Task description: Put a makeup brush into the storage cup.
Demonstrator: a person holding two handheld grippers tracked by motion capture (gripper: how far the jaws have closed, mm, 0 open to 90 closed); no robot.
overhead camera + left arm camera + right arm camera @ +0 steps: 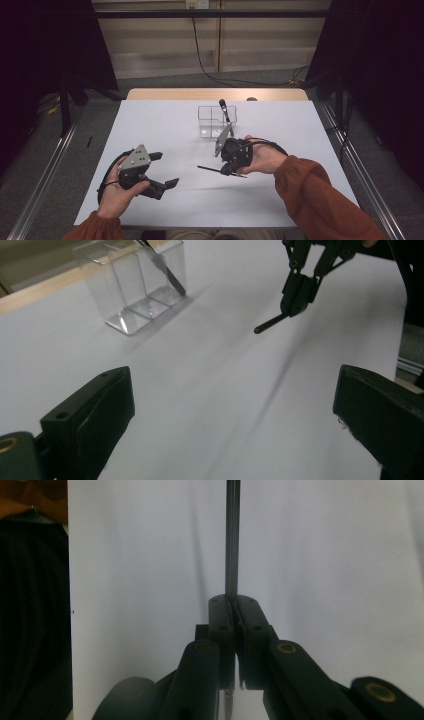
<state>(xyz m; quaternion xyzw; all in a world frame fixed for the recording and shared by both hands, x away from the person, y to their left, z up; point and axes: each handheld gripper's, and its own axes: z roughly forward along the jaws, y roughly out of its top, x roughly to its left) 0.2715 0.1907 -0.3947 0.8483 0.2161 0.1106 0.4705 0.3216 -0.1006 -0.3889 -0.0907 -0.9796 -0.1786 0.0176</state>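
My right gripper (228, 169) hovers just right of the table's middle, shut on a thin dark rod (210, 169) that sticks out to the left, close above the white tabletop. In the right gripper view the two jaws (232, 602) meet around the rod (232, 540), which runs straight ahead. My left gripper (165, 169) is at the front left, open and holding nothing. In the left gripper view its jaws (235, 410) stand wide apart, and farther off the right gripper (297, 290) carries the rod (270, 324).
A clear plastic divided holder (205, 120) stands behind the right gripper near the table's far edge. A dark-handled slim tool (225, 111) leans in it. The left gripper view has the holder (127, 295) and the tool (167, 270) at upper left. A white sheet (165, 125) covers the table.
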